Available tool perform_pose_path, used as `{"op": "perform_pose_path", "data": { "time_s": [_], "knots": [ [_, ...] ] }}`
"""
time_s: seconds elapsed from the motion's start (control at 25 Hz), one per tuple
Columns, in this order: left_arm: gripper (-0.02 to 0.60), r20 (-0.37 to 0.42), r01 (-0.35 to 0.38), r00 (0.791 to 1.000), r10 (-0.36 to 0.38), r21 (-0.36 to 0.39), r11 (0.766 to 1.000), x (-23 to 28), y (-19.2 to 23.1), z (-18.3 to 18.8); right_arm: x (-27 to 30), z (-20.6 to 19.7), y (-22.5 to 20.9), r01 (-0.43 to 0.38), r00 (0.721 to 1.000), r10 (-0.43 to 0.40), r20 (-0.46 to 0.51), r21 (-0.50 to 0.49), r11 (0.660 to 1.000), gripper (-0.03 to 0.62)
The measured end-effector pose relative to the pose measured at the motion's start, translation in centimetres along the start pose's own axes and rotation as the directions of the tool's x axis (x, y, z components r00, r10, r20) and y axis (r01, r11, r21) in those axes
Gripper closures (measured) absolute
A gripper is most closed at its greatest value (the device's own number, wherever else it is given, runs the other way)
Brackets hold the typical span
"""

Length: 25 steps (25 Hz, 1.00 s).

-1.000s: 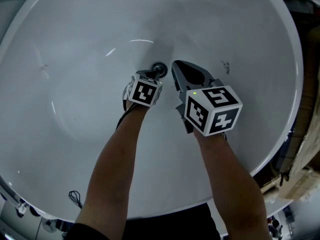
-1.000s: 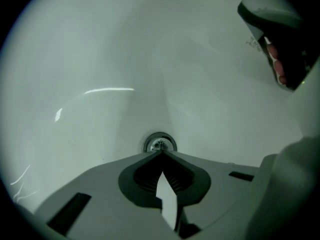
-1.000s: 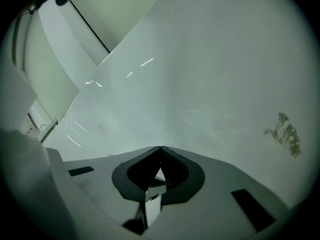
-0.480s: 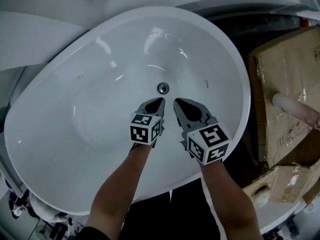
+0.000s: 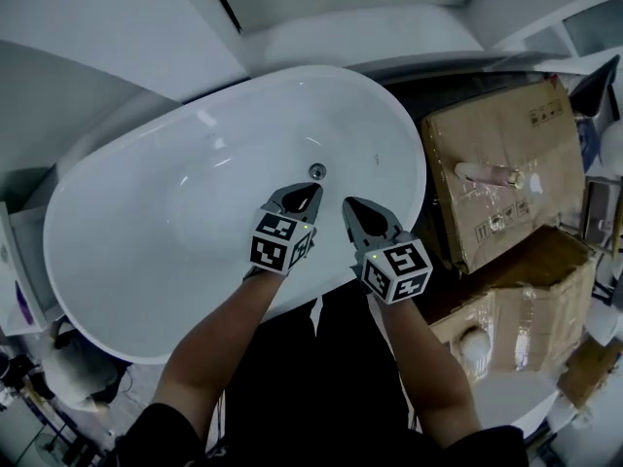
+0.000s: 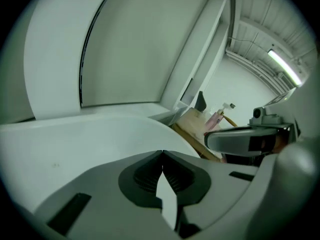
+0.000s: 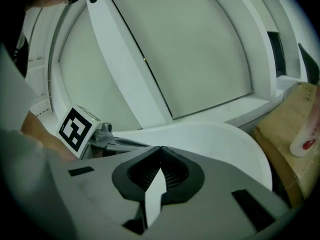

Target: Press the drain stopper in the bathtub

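Note:
The white oval bathtub point(image 5: 146, 232) fills the left of the head view, and its small round metal drain stopper point(image 5: 316, 171) sits in the tub floor. My left gripper point(image 5: 311, 192) hangs above the tub's near rim, shut and empty, its tip just short of the stopper in the picture. My right gripper point(image 5: 349, 205) is beside it, also shut on nothing. In the left gripper view the jaws point(image 6: 162, 154) meet at their tips over the tub rim point(image 6: 100, 129). The right gripper view shows the same for its jaws point(image 7: 160, 149); the stopper is in neither view.
Cardboard boxes point(image 5: 496, 134) stand against the tub's right end, one with a pale tube point(image 5: 490, 174) lying on top, and another box point(image 5: 521, 319) nearer. White curved wall panels point(image 5: 117, 27) rise behind the tub. Dark floor point(image 5: 311, 377) lies under my arms.
Both grippers have risen away from the drain; a second ago the left tip was at the stopper. The head view has pulled back, so the whole tub and the boxes now show.

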<state>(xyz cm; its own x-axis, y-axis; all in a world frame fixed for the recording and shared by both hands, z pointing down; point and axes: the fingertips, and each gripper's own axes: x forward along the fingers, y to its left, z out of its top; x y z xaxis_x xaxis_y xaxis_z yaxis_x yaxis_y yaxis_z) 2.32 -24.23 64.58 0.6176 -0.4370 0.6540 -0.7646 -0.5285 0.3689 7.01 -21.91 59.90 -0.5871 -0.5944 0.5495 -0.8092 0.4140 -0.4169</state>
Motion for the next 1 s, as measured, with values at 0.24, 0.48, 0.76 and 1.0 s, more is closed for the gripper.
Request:
{"op": "perform_pose_path", "data": {
  "time_s": [0.24, 0.48, 0.76, 1.0],
  "knots": [
    [0.566, 0.069, -0.008, 0.998, 0.003, 0.070, 0.998, -11.1, -4.5, 3.4, -8.0, 3.5, 7.8, 0.018, 0.998, -0.017, 0.068, -0.004, 1.000, 0.580],
    [0.566, 0.115, -0.044, 0.993, 0.030, 0.120, 0.992, -17.4, -5.6, 4.0, -11.8, 4.0, 13.9, 0.002, 0.995, 0.005, 0.104, -0.060, 0.998, 0.580],
    [0.566, 0.182, -0.050, 0.983, 0.026, 0.129, 0.990, -23.6, -7.8, 5.0, -16.3, 5.1, 16.8, 0.010, 0.989, 0.006, 0.146, -0.109, 0.994, 0.582],
    [0.566, 0.292, -0.070, 0.956, 0.027, 0.137, 0.988, -27.6, -11.7, 8.5, -20.7, 8.2, 17.0, 0.007, 0.983, 0.025, 0.182, -0.176, 0.984, 0.582]
  ]
}}
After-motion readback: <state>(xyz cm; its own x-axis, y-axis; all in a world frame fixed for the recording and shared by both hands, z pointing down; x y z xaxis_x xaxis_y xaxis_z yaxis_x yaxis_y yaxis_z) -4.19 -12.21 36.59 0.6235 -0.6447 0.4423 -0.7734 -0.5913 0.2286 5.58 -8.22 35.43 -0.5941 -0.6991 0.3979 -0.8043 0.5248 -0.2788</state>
